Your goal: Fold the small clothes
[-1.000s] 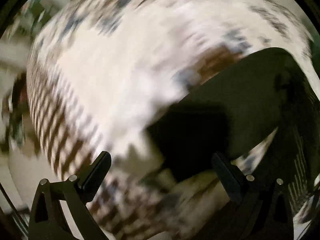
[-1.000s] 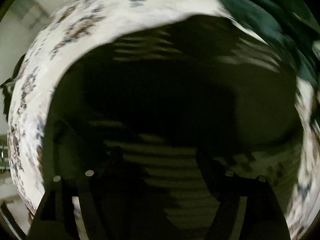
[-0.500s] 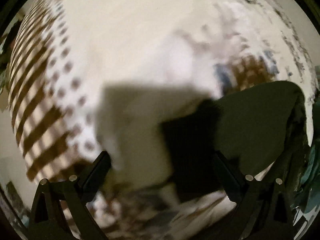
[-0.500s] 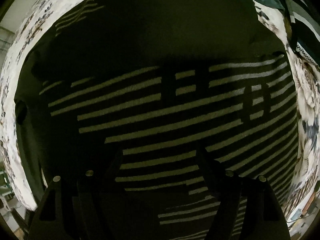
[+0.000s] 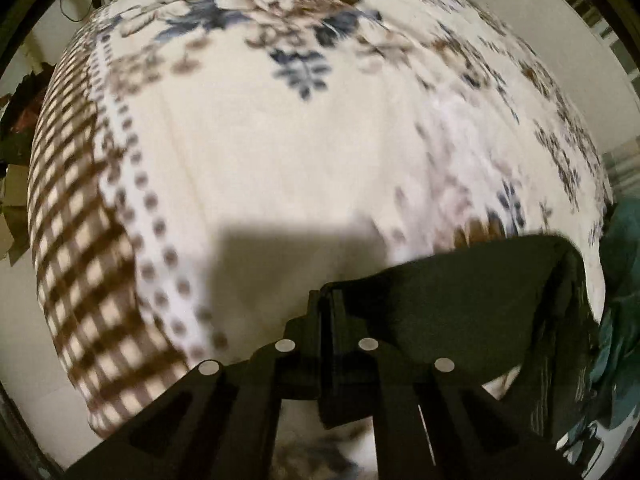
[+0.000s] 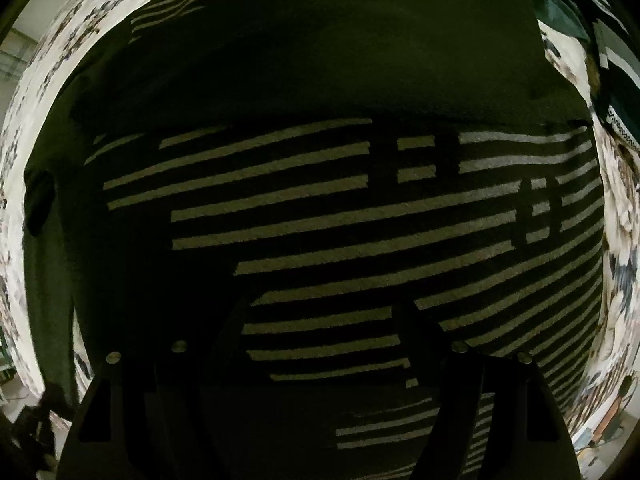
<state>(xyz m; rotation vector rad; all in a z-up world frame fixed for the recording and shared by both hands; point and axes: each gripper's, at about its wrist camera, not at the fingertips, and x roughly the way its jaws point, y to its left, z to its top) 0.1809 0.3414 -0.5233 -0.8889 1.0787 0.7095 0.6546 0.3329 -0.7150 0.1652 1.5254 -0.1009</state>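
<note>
On the floral blanket [image 5: 320,152], left gripper [image 5: 326,300] pinches dark garment [image 6: 320,80]; right gripper [image 6: 320,320] hovers spread above it.

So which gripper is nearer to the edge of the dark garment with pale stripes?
Left. The left gripper is shut on the dark garment's edge. The right gripper hangs open above its striped middle, away from any edge.

Blanket [image 5: 280,152]: soft fleecy cloth, matt. Garment [image 6: 320,216]: dark matt knit, pale stripes. Left gripper [image 5: 326,320]: matt black plastic.
</note>
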